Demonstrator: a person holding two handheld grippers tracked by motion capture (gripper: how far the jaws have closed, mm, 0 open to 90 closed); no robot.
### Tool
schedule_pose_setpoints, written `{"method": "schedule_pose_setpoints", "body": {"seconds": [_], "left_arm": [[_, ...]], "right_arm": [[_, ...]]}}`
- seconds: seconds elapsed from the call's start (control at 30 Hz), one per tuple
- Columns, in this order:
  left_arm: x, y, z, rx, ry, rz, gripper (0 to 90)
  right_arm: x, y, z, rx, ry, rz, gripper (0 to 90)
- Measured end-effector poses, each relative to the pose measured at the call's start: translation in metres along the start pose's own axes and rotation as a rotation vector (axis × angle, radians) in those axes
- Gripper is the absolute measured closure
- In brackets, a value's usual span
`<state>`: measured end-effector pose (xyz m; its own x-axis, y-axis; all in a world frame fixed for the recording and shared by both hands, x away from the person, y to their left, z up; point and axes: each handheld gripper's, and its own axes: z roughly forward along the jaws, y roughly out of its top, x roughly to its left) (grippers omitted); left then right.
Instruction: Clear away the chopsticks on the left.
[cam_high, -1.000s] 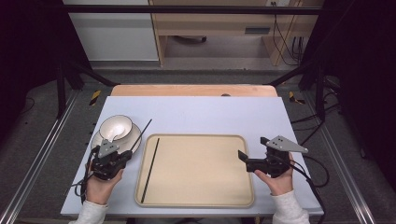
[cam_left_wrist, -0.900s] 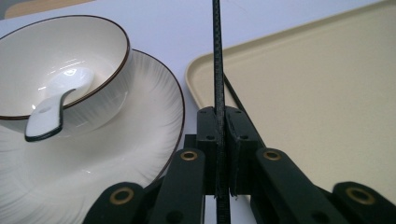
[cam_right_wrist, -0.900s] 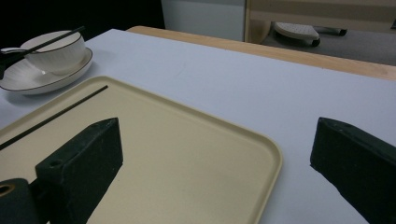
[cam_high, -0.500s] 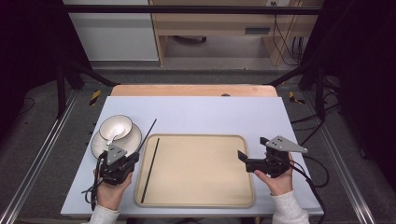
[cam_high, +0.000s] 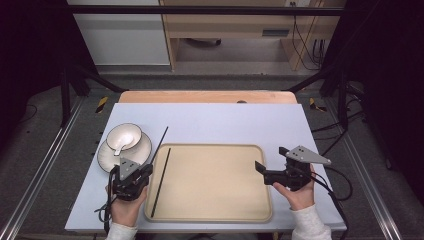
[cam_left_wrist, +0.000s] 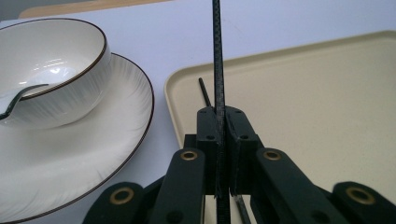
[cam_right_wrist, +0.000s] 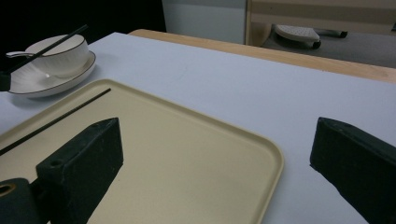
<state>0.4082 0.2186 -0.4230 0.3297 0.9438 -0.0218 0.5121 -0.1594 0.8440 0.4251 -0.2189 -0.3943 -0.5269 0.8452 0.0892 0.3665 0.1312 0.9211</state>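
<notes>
From the high view, the left gripper (cam_high: 142, 171) sits at the near left corner of the tan tray (cam_high: 220, 200), clamped on one black chopstick (cam_high: 160, 141) that runs away from the person over the tray's left rim. A second chopstick (cam_high: 161, 181) lies inside the tray, along its left edge, nearly parallel to the held one. Just left of the tray a white bowl (cam_high: 124, 137) stands on a white plate (cam_high: 142, 151), with a spoon (cam_high: 119, 147) resting in the bowl. The right gripper (cam_high: 259, 167) rests at the tray's right edge with its jaws spread and nothing between them. In the left gripper view, the jaws are pressed together on the held chopstick (cam_left_wrist: 217, 60), which rises straight up the middle of the frame; the bowl (cam_left_wrist: 56, 88) and plate (cam_left_wrist: 93, 168) sit to its left, and the tip of the other chopstick (cam_left_wrist: 204, 91) shows on the tray (cam_left_wrist: 317, 107), seemingly just inside the rim. In the right gripper view, the two jaws stand wide apart above the tray's corner (cam_right_wrist: 261, 154), holding nothing; farther off, the loose chopstick (cam_right_wrist: 60, 116) lies along the tray and the held one (cam_right_wrist: 51, 45) crosses above the bowl (cam_right_wrist: 63, 53).
</notes>
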Motion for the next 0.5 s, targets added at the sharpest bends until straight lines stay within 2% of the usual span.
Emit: {"method": "schedule_pose_setpoints", "body": {"seconds": [0.07, 0.27, 0.4, 0.5], "left_arm": [[-0.003, 0.0, 0.001, -0.001, 0.0, -0.004, 84.9], [-0.013, -0.004, 0.003, -0.024, -0.016, -0.066, 84.9], [-0.021, -0.012, 0.005, -0.039, -0.006, -0.084, 84.8], [-0.027, -0.018, 0.006, -0.041, 0.0, -0.082, 84.8]], "right_arm": [[0.001, 0.0, 0.0, 0.003, 0.003, 0.003, 2.8], [0.001, 0.001, -0.001, -0.005, 0.006, -0.005, 2.8], [0.002, 0.001, 0.0, -0.004, 0.008, -0.006, 2.9], [0.002, 0.001, 0.0, 0.004, 0.01, -0.001, 2.9]]}}
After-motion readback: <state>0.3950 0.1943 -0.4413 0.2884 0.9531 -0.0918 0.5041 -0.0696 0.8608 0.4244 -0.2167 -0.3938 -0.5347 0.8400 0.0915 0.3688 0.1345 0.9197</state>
